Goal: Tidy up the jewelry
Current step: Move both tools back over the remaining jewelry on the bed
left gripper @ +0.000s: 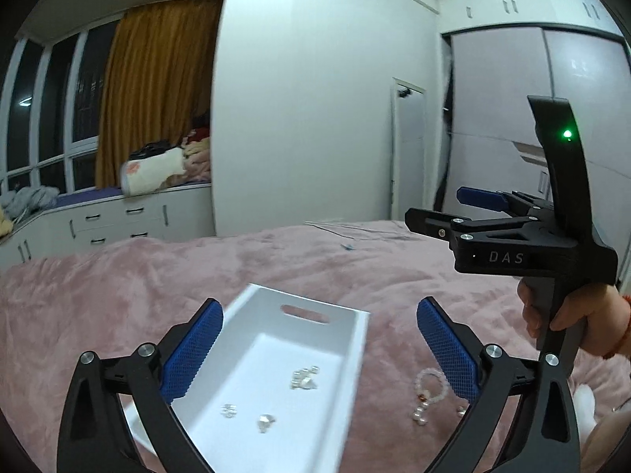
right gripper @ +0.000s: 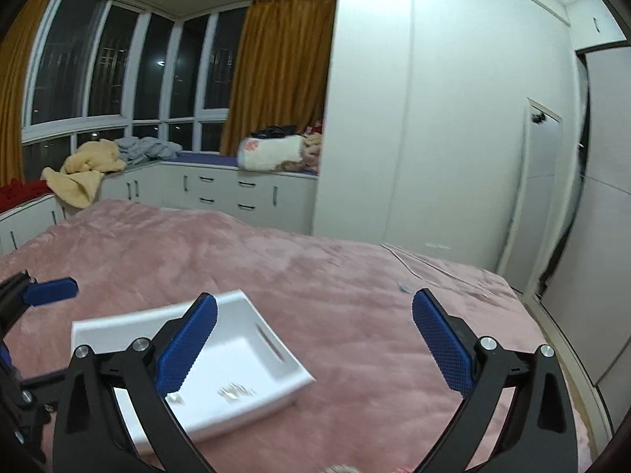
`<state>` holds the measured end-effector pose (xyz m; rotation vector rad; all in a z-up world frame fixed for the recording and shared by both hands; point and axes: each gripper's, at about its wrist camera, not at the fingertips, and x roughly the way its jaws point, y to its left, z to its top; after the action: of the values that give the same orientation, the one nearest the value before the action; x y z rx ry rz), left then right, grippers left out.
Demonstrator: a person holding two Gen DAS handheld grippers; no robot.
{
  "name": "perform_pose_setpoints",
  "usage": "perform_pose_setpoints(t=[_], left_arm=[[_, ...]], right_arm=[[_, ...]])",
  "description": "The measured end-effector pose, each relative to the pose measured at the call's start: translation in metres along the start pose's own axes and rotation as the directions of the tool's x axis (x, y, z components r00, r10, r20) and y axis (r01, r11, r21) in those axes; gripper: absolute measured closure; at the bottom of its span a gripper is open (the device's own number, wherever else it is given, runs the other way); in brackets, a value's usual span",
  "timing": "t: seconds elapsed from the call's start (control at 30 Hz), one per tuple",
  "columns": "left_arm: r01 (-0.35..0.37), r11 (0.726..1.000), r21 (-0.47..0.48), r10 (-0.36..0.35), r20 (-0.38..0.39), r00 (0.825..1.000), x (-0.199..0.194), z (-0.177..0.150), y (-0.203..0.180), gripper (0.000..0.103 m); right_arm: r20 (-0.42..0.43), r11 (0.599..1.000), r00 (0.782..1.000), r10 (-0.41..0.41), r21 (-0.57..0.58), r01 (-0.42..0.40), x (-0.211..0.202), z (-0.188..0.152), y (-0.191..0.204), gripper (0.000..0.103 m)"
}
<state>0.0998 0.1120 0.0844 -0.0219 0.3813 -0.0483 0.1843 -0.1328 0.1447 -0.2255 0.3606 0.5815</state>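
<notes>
a white tray [left gripper: 357, 339] lies on the pink blanket [left gripper: 118, 295] of the bed, its slotted end wall facing away. on the tray floor sit a few small silver pieces: a cluster [left gripper: 303, 378] near the middle and two single pieces [left gripper: 266, 421] closer to the camera. just beside the tray, to its right, a clear bead bracelet [left gripper: 428, 388] with a short string of pearls lies on the blanket, touching nothing else. the left tool [left gripper: 319, 354] hangs above the tray with its blue pads spread wide and nothing between them. the right tool [right gripper: 315, 349] is also spread wide and empty, over the blanket with the tray [right gripper: 276, 370] below its left finger; in the left view it is held up in a hand [left gripper: 568, 323], well above the bed.
</notes>
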Motion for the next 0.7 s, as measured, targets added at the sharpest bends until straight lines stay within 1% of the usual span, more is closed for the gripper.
perform_pose_setpoints(t=[0.2,0.27,0.37,0.43,0.5,0.57,0.7], left_arm=[[0.059,0.996,0.066,-0.057,-0.043,0.997,0.020,-0.017,-0.043,0.003],[0.086,0.993,0.079,-0.080,-0.074,0.994,0.029,-0.026,-0.057,0.003],[0.146,0.987,0.065,-0.136,-0.140,0.981,0.044,-0.040,-0.070,0.003],[0.171,0.984,0.048,-0.160,-0.179,0.971,0.055,-0.050,-0.077,0.003],[0.180,0.983,0.041,-0.167,-0.223,0.960,0.069,-0.062,-0.083,0.003],[0.177,0.983,0.050,-0.158,-0.261,0.952,0.081,-0.073,-0.090,0.003],[0.147,0.983,0.114,-0.106,-0.305,0.946,0.099,-0.095,-0.101,0.003]], right_arm=[[-0.083,0.997,0.994,-0.074,-0.010,0.074,-0.008,-0.039,-0.042,0.005],[-0.120,0.996,0.989,-0.092,-0.013,0.091,-0.009,-0.057,-0.055,0.005],[-0.172,0.994,0.979,-0.110,-0.017,0.109,-0.009,-0.083,-0.072,0.005],[-0.209,0.993,0.971,-0.118,-0.019,0.117,-0.009,-0.102,-0.081,0.005],[-0.238,0.993,0.964,-0.121,-0.020,0.120,-0.007,-0.117,-0.087,0.005],[-0.264,0.993,0.957,-0.120,-0.016,0.120,-0.006,-0.132,-0.094,0.005],[-0.326,0.993,0.938,-0.116,-0.029,0.113,0.003,-0.158,-0.096,0.008]])
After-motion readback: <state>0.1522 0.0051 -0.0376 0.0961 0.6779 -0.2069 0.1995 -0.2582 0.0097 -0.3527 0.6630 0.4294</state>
